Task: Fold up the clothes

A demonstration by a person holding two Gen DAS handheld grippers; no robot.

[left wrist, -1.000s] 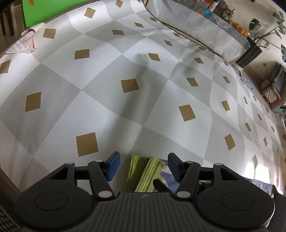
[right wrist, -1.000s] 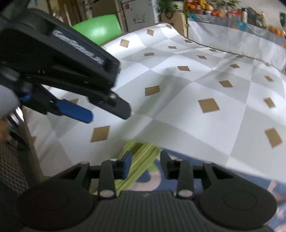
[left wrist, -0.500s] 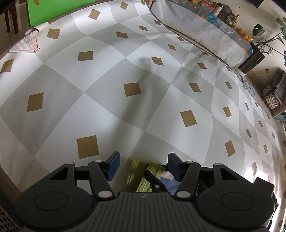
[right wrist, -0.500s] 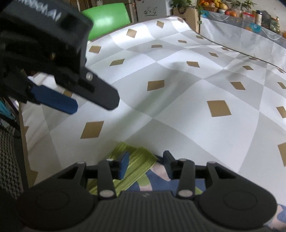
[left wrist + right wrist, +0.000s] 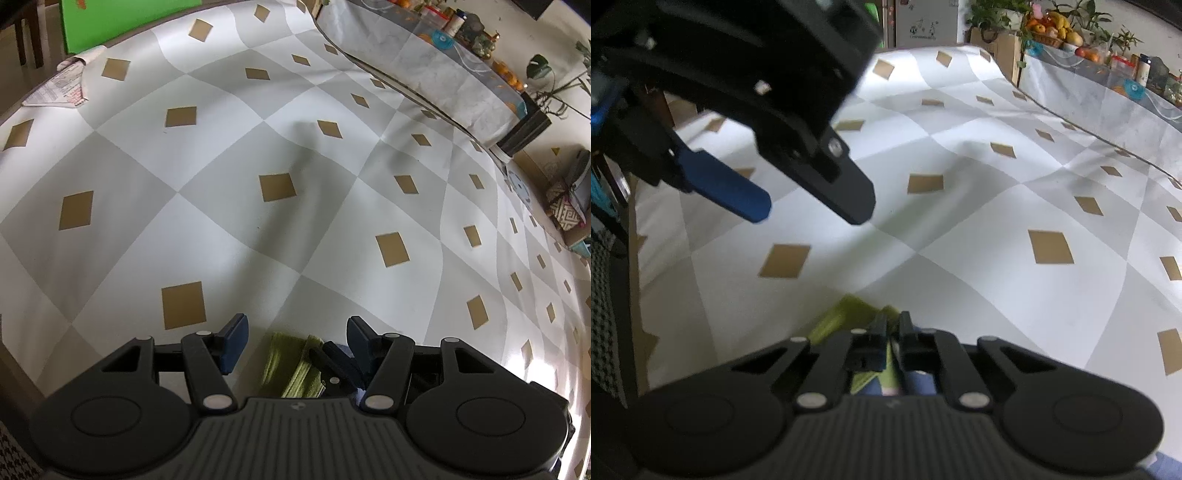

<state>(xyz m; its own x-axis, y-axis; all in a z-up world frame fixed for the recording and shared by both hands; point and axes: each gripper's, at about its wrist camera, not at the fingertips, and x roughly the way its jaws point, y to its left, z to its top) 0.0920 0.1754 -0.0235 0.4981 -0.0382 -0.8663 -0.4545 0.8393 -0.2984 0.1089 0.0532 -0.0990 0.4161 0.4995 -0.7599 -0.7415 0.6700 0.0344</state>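
We look along two hand-held tools over a broad surface [image 5: 229, 229] covered in a grey and white checked cloth with tan diamonds.

In the left wrist view, our left tool [image 5: 293, 341] sits at the bottom centre with its blue-padded fingers spread wide and holding nothing. Just beyond and below it, at the lower centre of the frame, lies the garment [image 5: 286, 369]: green striped fabric with a blue patterned part beside it. The tip of the other tool pokes into that fabric.

In the right wrist view, our right tool [image 5: 891, 326] at the bottom centre has its fingers pressed nearly together, pinching the garment's edge where green meets blue. The left tool fills the upper left of this frame, hanging above the cloth.

We judge that a hold on the clothing is being taken so it can be lifted or spread. To do this well, we should keep the right pinch firm on one layer's edge, bring the spread left tool down onto a matching edge or corner nearby, and close it on fabric only, not the tablecloth beneath.
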